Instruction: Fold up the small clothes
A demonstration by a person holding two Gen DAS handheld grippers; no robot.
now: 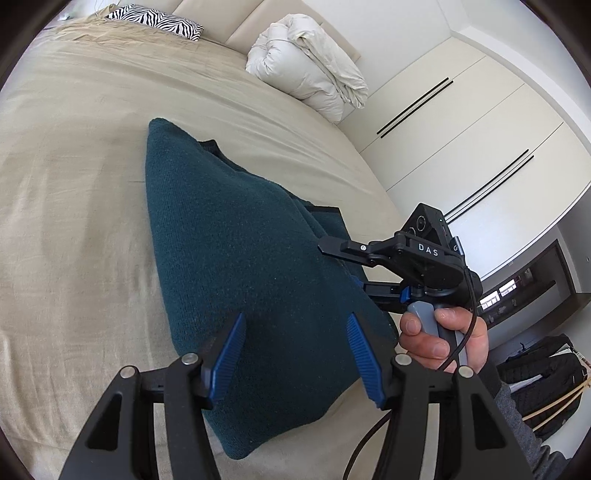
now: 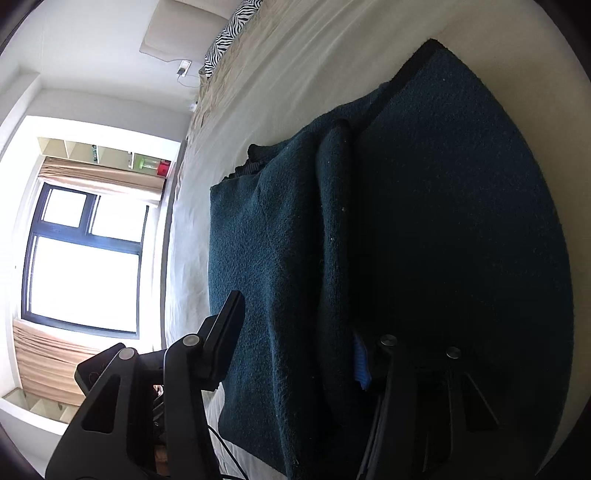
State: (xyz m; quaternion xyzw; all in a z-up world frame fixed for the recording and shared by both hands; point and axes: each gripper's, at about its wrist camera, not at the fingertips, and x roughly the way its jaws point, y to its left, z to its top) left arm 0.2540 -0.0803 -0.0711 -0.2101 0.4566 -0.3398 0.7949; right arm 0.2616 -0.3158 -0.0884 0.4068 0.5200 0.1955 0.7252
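A dark teal knitted garment (image 1: 229,251) lies folded on the beige bed (image 1: 74,184). My left gripper (image 1: 295,354) is open and empty, its blue pads just above the garment's near end. My right gripper (image 1: 343,269) comes in from the right side, turned sideways, with its jaws apart around the garment's right edge fold. In the right wrist view the garment (image 2: 424,240) fills the frame; one finger lies above the fold and the blue pad (image 2: 361,363) of the other is tucked under a layer. The right gripper (image 2: 295,350) straddles that folded layer without closing.
A rolled white duvet (image 1: 310,70) and a zebra pillow (image 1: 162,20) sit at the head of the bed. White wardrobe doors (image 1: 461,129) stand to the right. A window (image 2: 85,258) shows beyond the bed's far side.
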